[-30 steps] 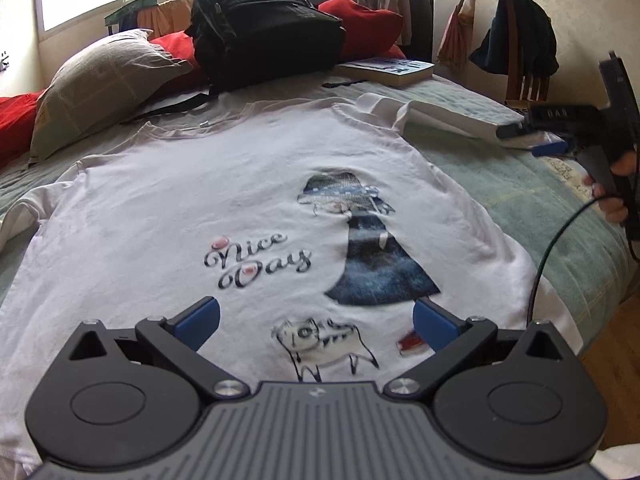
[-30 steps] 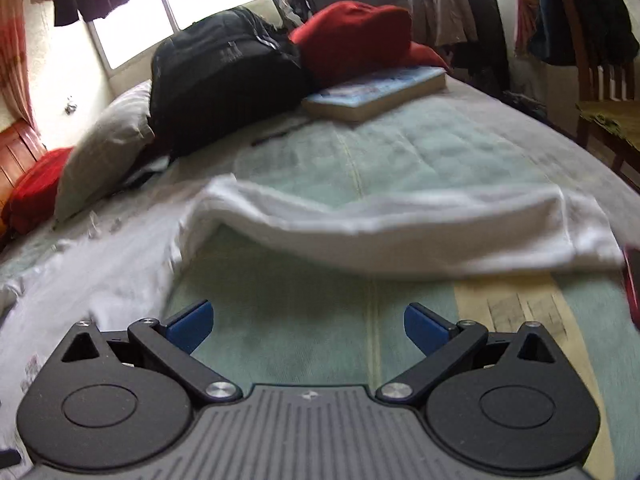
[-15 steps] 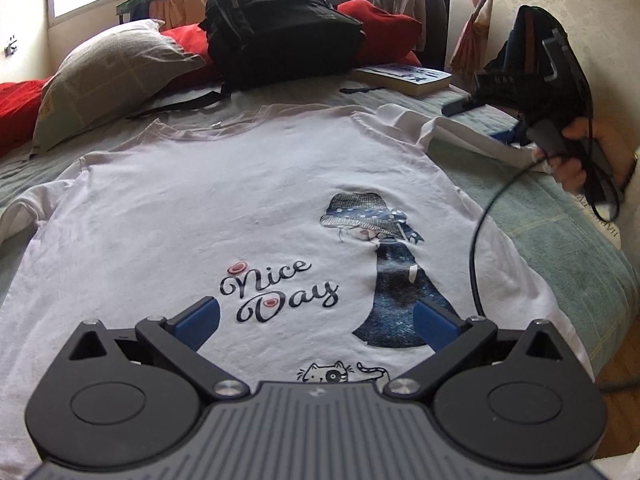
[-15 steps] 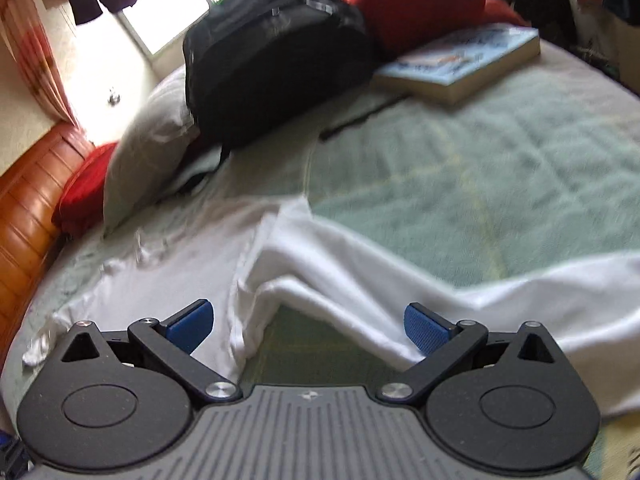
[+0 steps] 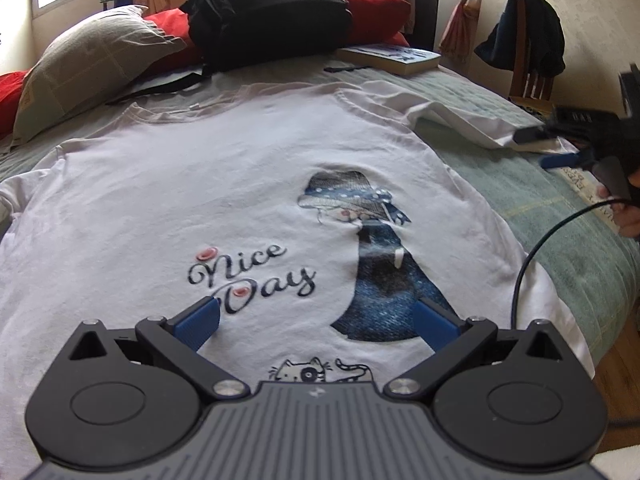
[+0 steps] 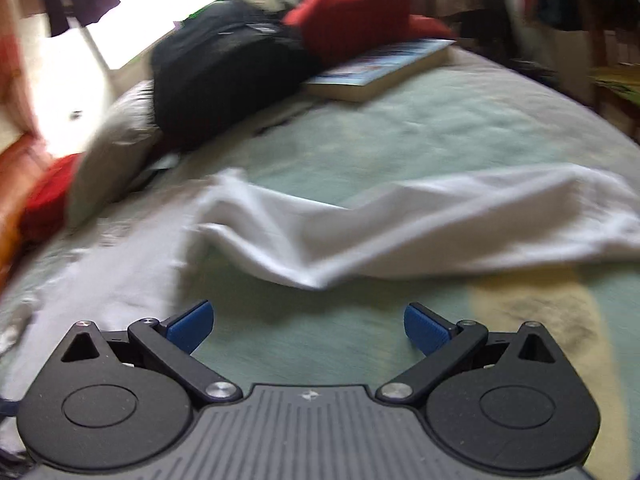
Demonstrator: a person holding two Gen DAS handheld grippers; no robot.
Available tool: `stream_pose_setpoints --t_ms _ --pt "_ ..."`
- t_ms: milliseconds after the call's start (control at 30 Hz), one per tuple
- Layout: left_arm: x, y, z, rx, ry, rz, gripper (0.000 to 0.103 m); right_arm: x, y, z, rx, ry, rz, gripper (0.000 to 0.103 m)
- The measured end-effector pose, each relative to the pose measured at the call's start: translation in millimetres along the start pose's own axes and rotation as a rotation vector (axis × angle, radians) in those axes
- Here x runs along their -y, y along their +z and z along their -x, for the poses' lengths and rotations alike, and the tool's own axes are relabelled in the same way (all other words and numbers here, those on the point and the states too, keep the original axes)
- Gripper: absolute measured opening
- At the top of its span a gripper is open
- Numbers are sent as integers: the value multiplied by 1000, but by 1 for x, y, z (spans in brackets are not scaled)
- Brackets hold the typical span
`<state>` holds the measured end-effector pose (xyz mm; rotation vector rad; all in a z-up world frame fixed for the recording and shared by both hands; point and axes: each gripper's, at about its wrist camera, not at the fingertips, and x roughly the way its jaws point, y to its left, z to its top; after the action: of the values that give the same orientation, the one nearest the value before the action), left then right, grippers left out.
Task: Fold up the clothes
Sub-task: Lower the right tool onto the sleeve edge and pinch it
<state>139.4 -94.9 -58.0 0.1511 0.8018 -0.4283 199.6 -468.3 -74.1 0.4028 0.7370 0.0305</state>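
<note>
**White T-shirt flat on the bed, both grippers wide open and empty**

Spread front-up across the pale green bedspread [image 5: 532,184]: a white T-shirt [image 5: 200,184], printed with "Nice Day" in script, a figure in a dotted hat and denim skirt, and a small cat near the hem. Collar towards the far end of the bed, hem nearest the left camera.

Hovering over the lower front of the shirt: the left gripper [image 5: 316,318], jaws spread wide, nothing between the blue pads [image 5: 198,322]. Directly ahead and below it, the lettering and the denim skirt; one pad over the tail of the script, the other over the skirt's edge. Contact with the cloth cannot be told.

Off to the shirt's side, near the bed's edge: the right gripper [image 6: 310,326], likewise fully open and holding nothing. Just ahead of it, the shirt's sleeve [image 6: 420,224], lying rumpled across the bedspread, its near fold raised off the cover, apart from the pads. In the left view, the same gripper [image 5: 560,148] beside the sleeve's end, gripped by a hand [image 5: 628,216], a black cable curving down from it. Right view blurred.

At the head of the bed: a grey pillow [image 5: 92,64], a black backpack [image 5: 264,12], red cushions [image 5: 372,4] and a book [image 5: 392,58], all well apart from the shirt's body.
</note>
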Motion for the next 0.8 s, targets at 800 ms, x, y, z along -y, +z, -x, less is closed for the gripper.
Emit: stream_pose_setpoints --t_ms 800 --pt "4 -4 -2 -10 21 14 102 127 50 -40 289 112 -483 103"
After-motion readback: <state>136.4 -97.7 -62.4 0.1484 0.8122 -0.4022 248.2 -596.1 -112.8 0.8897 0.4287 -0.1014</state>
